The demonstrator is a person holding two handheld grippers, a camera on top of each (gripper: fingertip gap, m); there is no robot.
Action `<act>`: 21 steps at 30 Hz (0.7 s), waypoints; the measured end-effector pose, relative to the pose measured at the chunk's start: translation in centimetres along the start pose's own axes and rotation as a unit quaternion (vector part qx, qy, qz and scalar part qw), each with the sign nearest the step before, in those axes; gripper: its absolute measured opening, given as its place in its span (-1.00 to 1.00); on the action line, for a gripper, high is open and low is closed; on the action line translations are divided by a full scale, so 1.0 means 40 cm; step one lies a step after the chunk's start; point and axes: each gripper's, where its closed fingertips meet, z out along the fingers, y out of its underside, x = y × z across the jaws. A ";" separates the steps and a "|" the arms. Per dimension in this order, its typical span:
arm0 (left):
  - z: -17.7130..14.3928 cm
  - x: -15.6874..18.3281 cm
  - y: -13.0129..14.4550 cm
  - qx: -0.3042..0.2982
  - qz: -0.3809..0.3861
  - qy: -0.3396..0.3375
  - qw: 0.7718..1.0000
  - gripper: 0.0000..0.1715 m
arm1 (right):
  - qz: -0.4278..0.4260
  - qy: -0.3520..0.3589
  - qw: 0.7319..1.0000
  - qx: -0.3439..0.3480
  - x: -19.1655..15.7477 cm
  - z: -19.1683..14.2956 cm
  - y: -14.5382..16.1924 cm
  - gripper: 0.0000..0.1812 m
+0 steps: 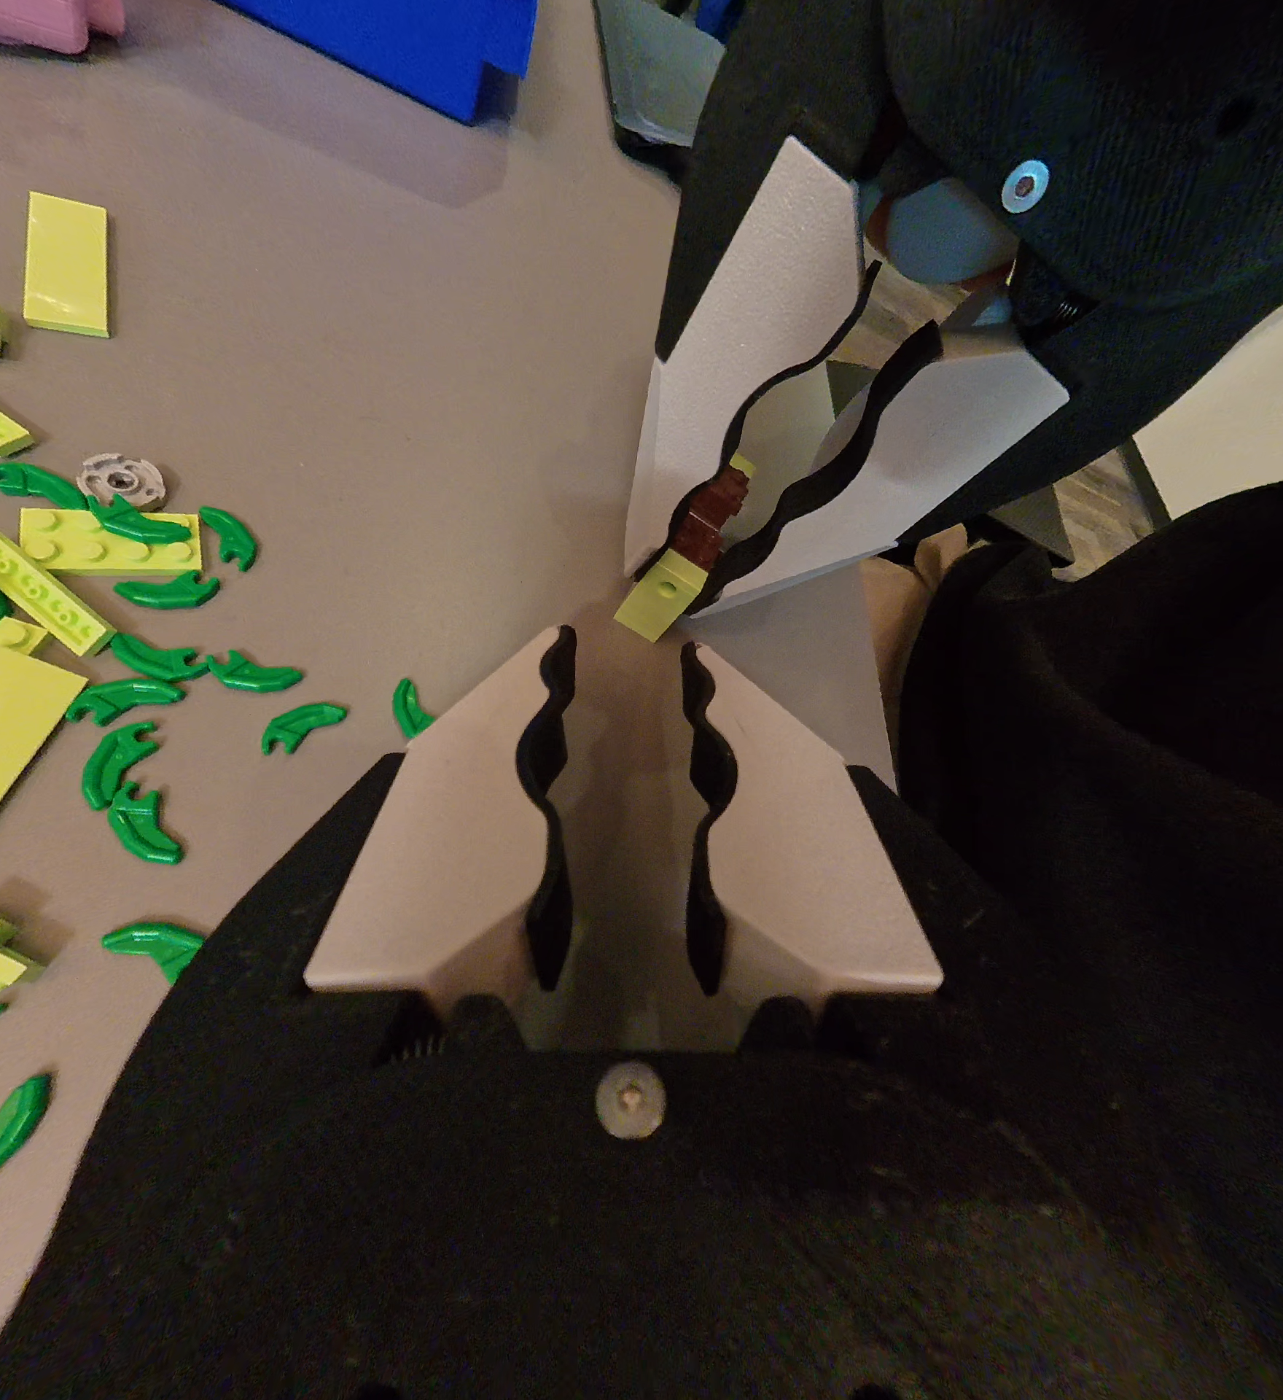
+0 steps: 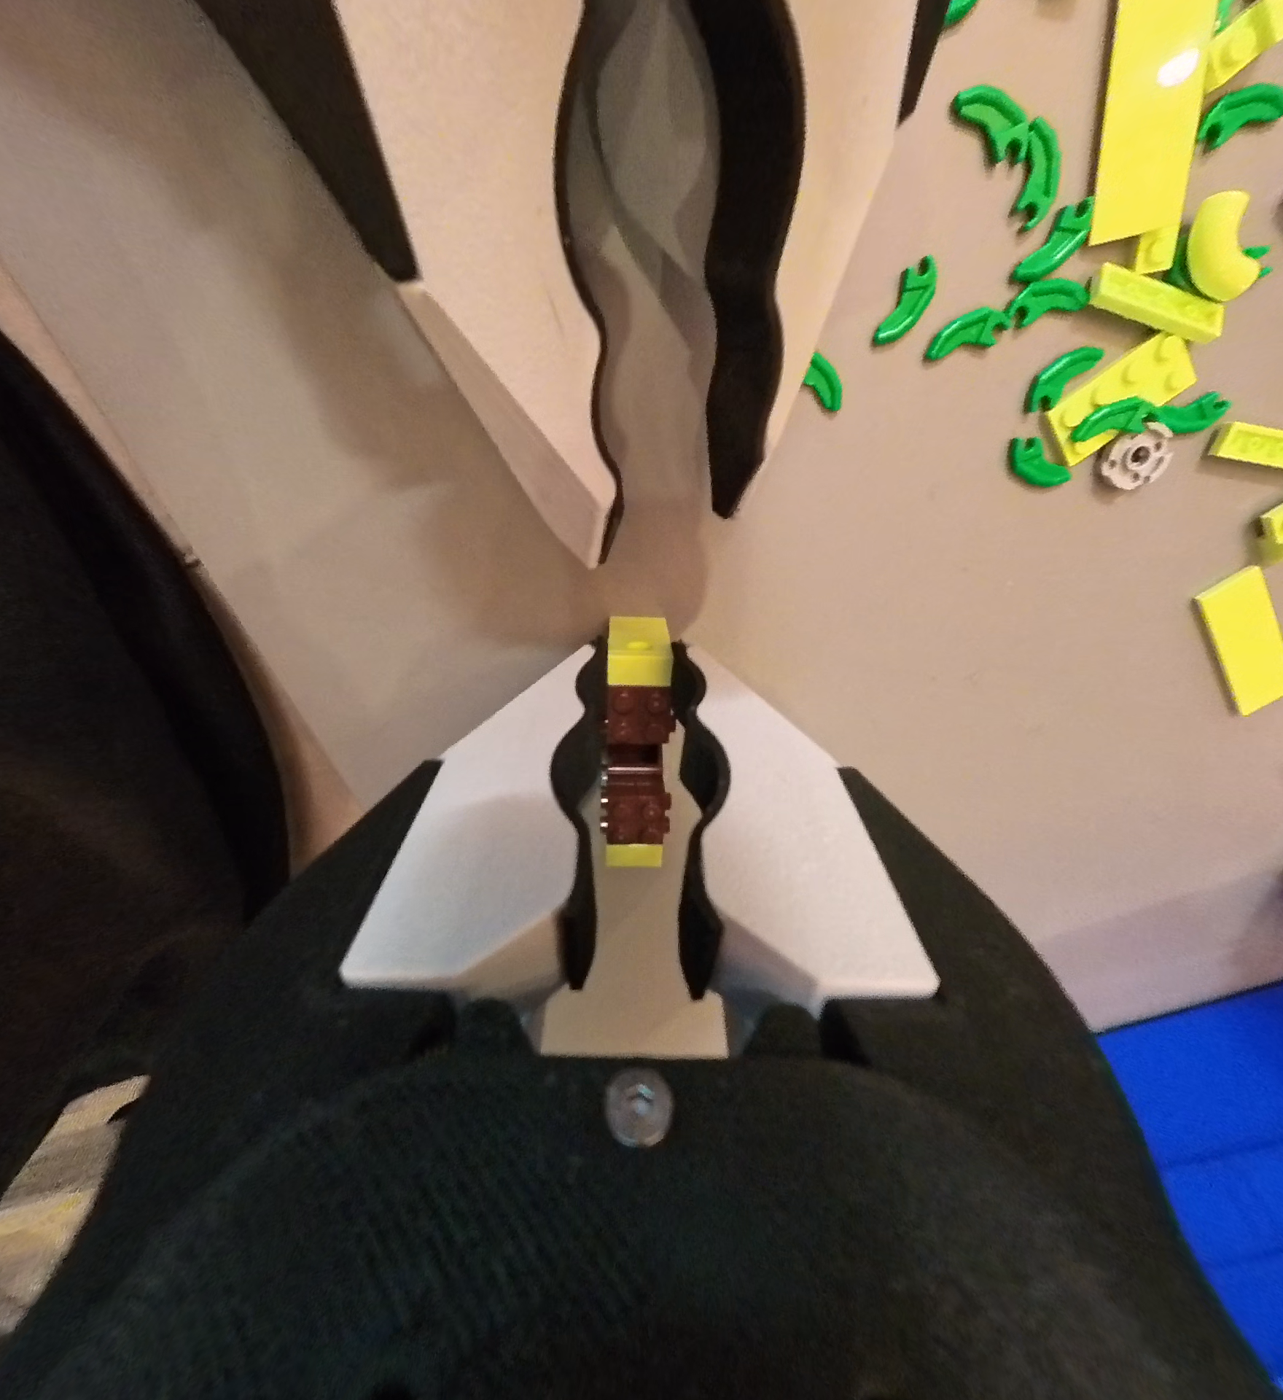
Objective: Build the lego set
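Two grippers tip to tip: right gripper [image 2: 637,667] clamps brown-and-lime lego stack [image 2: 636,746], lime end poking out. Left gripper [image 1: 627,644] spread, empty, just beside it. Green leaf pieces [image 1: 142,757] and lime plates [image 1: 67,265] scattered on grey table [image 1: 396,379].

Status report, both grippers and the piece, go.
Right gripper shut on brown-and-lime assembly. Left gripper open, empty, tips just short of assembly's lime end. Loose green leaves off to the side, nothing between.
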 end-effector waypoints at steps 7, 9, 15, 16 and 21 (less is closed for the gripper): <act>-0.004 0.000 -0.004 0.006 0.000 0.000 1.000 -0.69 | -0.062 0.055 0.996 0.023 0.013 0.005 -0.011 -0.48; -0.003 -0.001 -0.003 0.005 0.000 -0.002 1.000 -0.69 | -0.057 0.061 0.994 0.065 0.010 -0.023 -0.033 -0.42; 0.003 0.002 0.004 -0.007 0.006 -0.002 1.000 -0.68 | 0.020 0.065 0.990 0.127 0.032 -0.068 0.029 -0.34; 0.004 0.003 0.005 -0.010 0.010 -0.003 1.000 -0.67 | 0.034 0.064 0.988 0.135 0.031 -0.063 0.047 -0.32; 0.015 0.011 0.012 -0.024 0.045 -0.021 0.998 -0.64 | 0.089 0.061 0.968 0.227 0.013 -0.056 0.103 -0.32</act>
